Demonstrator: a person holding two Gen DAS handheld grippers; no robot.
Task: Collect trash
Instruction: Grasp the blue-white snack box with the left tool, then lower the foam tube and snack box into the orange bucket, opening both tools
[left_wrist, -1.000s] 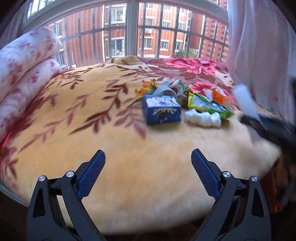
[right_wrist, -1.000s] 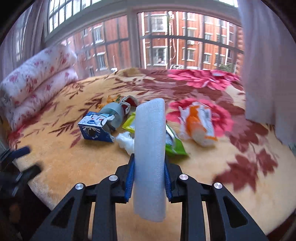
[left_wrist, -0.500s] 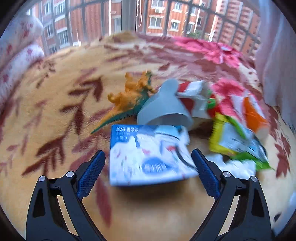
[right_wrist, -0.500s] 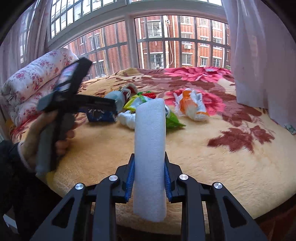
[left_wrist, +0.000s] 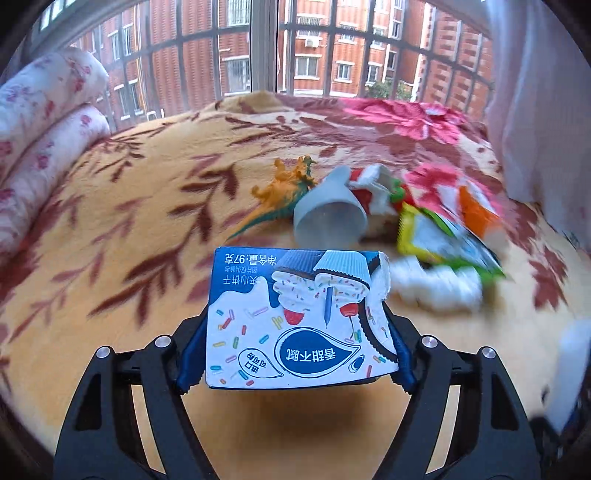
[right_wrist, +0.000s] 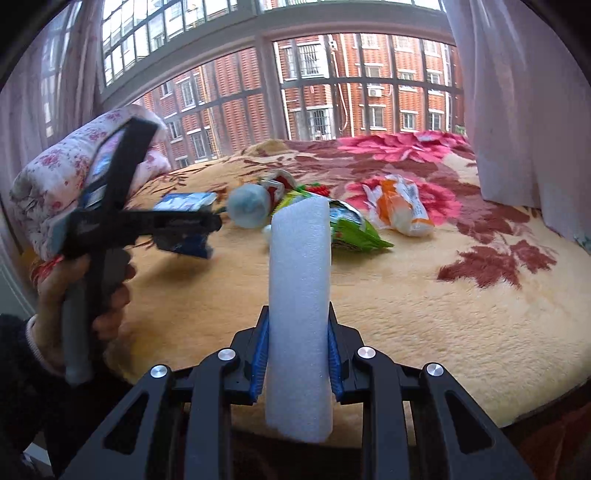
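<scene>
Plush floral bed (left_wrist: 129, 295) underneath, our left gripper (left_wrist: 295, 343) is closing its fingers on the biscuit box (left_wrist: 295, 317) between them; our right gripper (right_wrist: 297, 354) clamps a foam block (right_wrist: 299, 295). A shallow bite could crush or drop the box.

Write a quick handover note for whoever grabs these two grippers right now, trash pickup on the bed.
Left gripper: jaws closing around the blue cookie box, pads at its sides; it looks lifted off the blanket.
Right gripper: shut on the white foam block, held upright.
Still on the blanket: grey paper cup, green and yellow snack bag, orange and white wrapper, white crumpled wad, red and white wrapper. An orange toy dinosaur lies beside the cup.
No bin in view; nothing visibly binned yet.
</scene>
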